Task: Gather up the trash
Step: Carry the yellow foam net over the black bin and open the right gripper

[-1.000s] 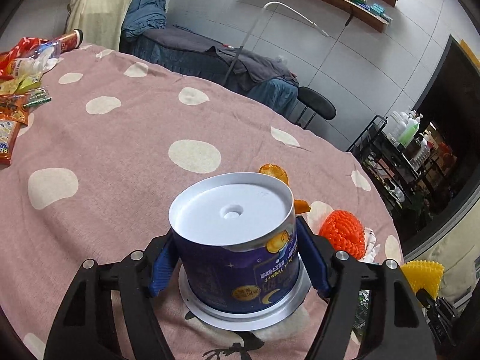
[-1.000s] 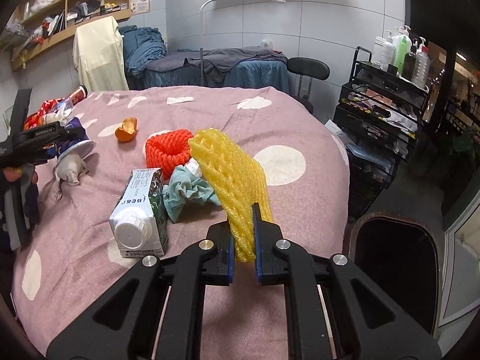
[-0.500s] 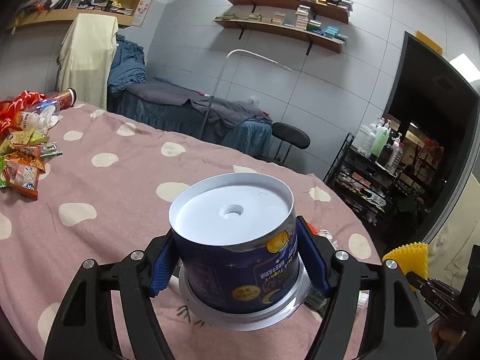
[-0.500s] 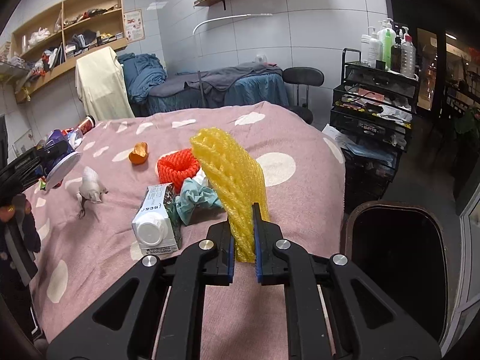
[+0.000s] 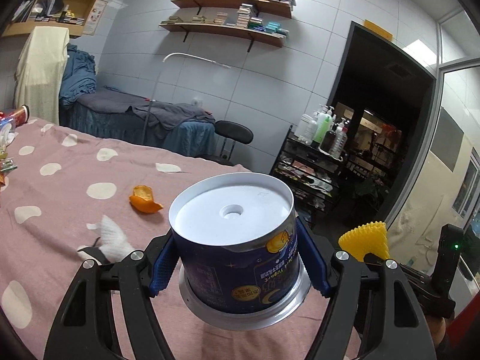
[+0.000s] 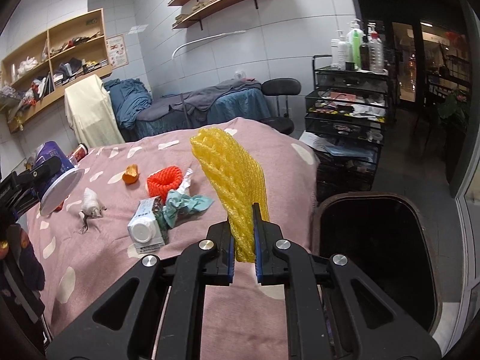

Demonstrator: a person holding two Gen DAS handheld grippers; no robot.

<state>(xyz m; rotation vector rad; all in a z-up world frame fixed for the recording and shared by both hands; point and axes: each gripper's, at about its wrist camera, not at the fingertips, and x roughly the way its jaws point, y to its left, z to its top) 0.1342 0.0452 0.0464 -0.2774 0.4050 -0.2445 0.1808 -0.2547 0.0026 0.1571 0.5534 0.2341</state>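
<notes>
My left gripper [image 5: 240, 265] is shut on an upside-down dark blue yogurt cup [image 5: 240, 258], held in the air above the pink dotted tablecloth [image 5: 60, 198]. The same cup [image 6: 55, 165] shows at the left of the right wrist view. My right gripper [image 6: 243, 246] is shut on a yellow foam fruit net [image 6: 232, 180], which stands up between the pads; its tip [image 5: 367, 238] appears at the right of the left wrist view. A dark open trash bin [image 6: 375, 240] sits just right of the table edge, beside the right gripper.
On the cloth lie an orange peel [image 5: 144, 201], a crumpled white tissue [image 5: 112, 238], a red foam net [image 6: 165, 180], a teal rag [image 6: 186, 205] and a milk carton [image 6: 147, 228]. A black wire cart [image 6: 345, 114] with bottles, a stool [image 5: 234, 133] and a bed stand beyond.
Both grippers rose and swung right with their loads. The cup left the cloth and now hangs over the table's right part. The bin has come closer in the right wrist view.
</notes>
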